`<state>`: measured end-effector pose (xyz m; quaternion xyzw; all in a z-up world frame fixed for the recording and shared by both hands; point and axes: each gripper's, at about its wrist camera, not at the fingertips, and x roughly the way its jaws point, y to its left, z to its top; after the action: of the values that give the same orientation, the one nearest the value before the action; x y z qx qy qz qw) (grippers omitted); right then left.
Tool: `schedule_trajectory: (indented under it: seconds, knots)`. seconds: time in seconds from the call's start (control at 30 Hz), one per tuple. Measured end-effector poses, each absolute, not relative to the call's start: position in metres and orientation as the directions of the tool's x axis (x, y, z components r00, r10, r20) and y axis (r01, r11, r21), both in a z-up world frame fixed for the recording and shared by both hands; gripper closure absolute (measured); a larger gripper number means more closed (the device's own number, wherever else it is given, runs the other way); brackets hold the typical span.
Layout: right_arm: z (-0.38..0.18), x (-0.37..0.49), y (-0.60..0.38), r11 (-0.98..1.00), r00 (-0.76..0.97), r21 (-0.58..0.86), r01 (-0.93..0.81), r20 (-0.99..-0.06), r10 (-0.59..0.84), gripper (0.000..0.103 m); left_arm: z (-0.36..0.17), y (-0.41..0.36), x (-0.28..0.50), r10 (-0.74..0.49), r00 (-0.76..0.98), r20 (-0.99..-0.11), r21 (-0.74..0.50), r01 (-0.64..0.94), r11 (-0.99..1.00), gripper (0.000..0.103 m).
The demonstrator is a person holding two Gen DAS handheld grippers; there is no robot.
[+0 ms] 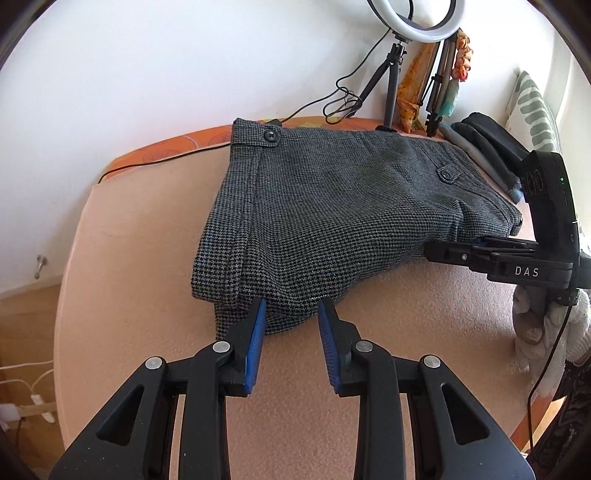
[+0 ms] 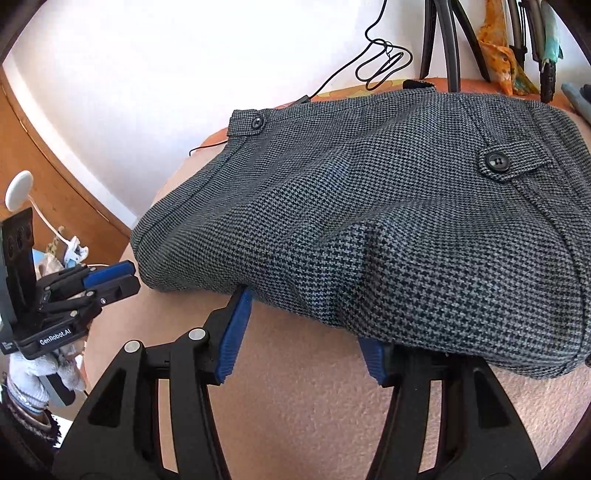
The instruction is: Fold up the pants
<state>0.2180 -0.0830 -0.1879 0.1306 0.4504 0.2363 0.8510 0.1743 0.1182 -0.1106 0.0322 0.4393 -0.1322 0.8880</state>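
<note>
Pants: the grey houndstooth pants (image 1: 332, 206) are lying folded into a thick bundle on the table (image 1: 147, 229), with the buttoned waistband at the 12 o'clock side of the left wrist view.
Left claw: the left claw (image 1: 291, 314) is being held at the 6 o'clock edge of the bundle; its blue pads (image 1: 258, 325) are being kept apart, with a corner of the fabric lying between them and no pinch being shown.
Right claw: the right claw (image 2: 306, 325) is being pushed in at the bundle's near edge; one pad is being seen beside the cloth and the other is being hidden under it, so the jaws are standing spread around the fabric and no pressing can be told.
Person: a gloved hand (image 2: 33, 373) is being seen at 8 o'clock in the right wrist view.
Background: a ring light (image 1: 413, 22) is standing at 1 o'clock.
</note>
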Motion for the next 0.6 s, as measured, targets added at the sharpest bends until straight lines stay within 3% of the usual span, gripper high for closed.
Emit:
schedule_trajectory:
  seconds: [0.07,0.17,0.33,0.47,0.6]
  knots:
    - [-0.187,0.221,-0.081,0.83,0.463,0.478,-0.287,-0.689,0.557,0.082,-0.104,0.116,0.174,-0.193,0.6,-0.777,-0.034,0.265,0.964,0.075]
    - [-0.181,0.219,-0.08,0.805,0.454,0.51,-0.302,-0.666,0.592,0.095,-0.095,0.115,0.172,-0.197,0.626,-0.755,-0.036,0.26,0.965,0.075]
    - [-0.167,0.216,-0.086,0.736,0.39,0.61,-0.293,-0.627,0.674,0.096,-0.091,0.103,0.173,-0.23,0.645,-0.729,-0.025,0.31,0.95,0.075]
    - [-0.157,0.216,-0.111,0.575,0.318,0.793,-0.201,-0.503,0.804,0.096,-0.102,0.096,0.185,-0.211,0.617,-0.758,-0.005,0.318,0.948,0.075]
    - [-0.158,0.211,-0.103,0.698,0.331,0.675,-0.239,-0.619,0.712,0.093,-0.117,0.101,0.193,-0.188,0.574,-0.797,-0.011,0.298,0.954,0.075]
